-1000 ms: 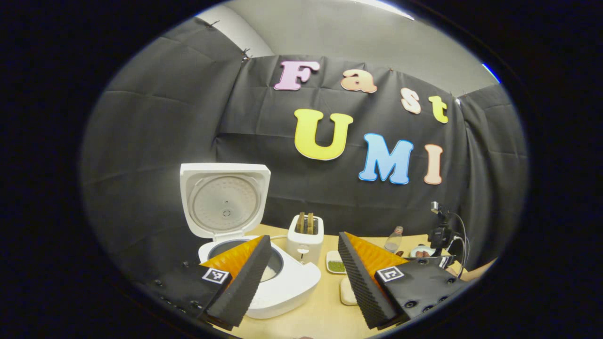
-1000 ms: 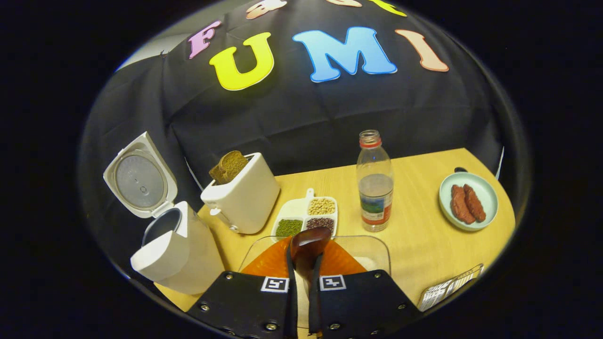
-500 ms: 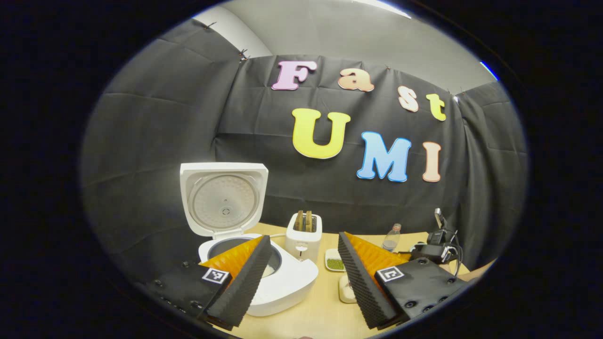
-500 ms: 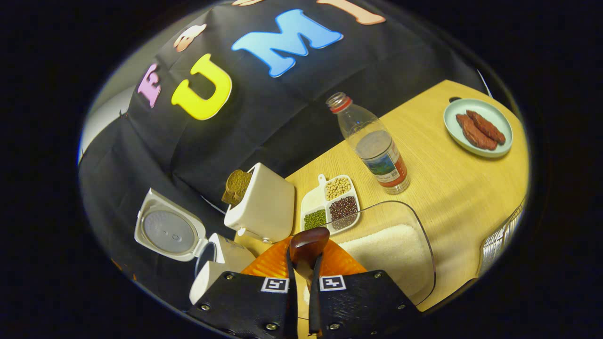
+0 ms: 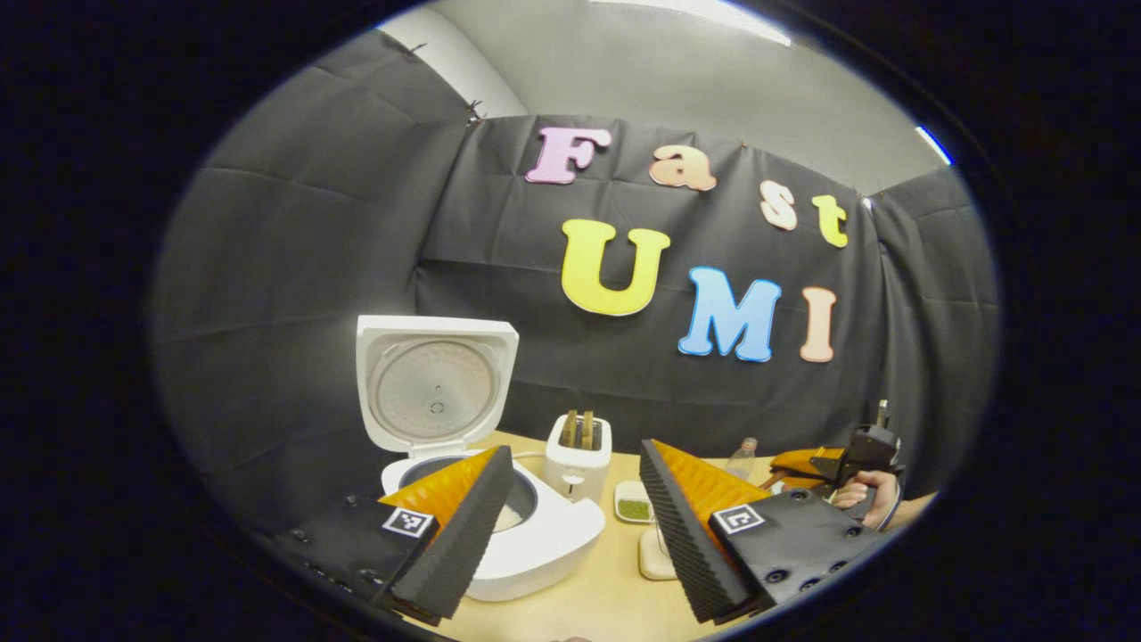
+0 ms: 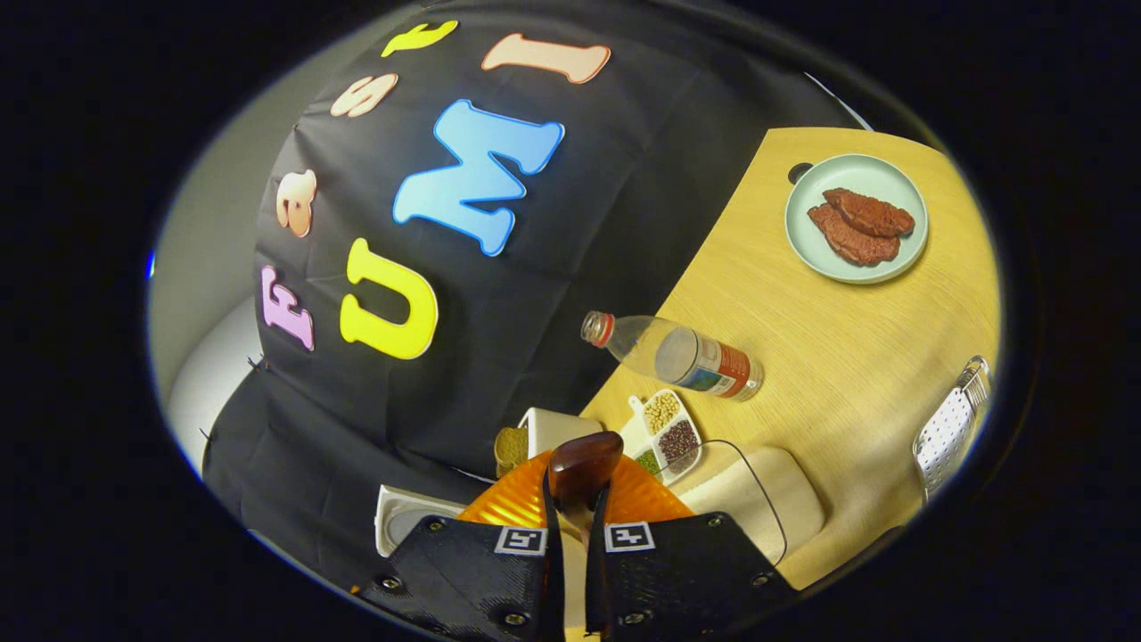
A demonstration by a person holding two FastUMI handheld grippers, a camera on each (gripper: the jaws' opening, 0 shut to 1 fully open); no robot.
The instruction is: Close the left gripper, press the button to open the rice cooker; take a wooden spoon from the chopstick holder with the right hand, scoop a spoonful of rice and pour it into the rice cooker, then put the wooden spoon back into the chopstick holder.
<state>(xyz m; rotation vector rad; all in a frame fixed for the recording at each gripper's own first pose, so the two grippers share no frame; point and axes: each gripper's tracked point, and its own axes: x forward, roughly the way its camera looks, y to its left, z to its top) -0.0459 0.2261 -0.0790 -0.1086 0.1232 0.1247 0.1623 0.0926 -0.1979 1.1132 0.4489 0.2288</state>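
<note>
We see a glossy white plastic rice cooker (image 5: pixel 499 535), its lid liner dull metal. Wooden spoon (image 6: pixel 584 465) bowl is dark, polished. Counter (image 6: pixel 838 357) is pale matt wood grain. At 3 o'clock from the spoon, a perforated metal holder (image 6: pixel 949 428); clear plastic bottle (image 6: pixel 677 355).

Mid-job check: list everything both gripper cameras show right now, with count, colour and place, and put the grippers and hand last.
rice cooker: 1, white, lid up, table's left end
toaster: 1, white, two brown slices in it, right of the cooker
sectioned dish: 1, white, green, tan and dark beans, beside the toaster
water bottle: 1, clear, red cap, behind the dish
rice container: 1, clear, white rice inside, near edge
plate: 1, pale green, two brown pieces, far right
chopstick holder: 1, perforated metal, right edge
wooden spoon: 1, dark brown, clamped in the right gripper
table: 1, light wood
left gripper: open, above the cooker
hand: 1, holding the right gripper
</note>
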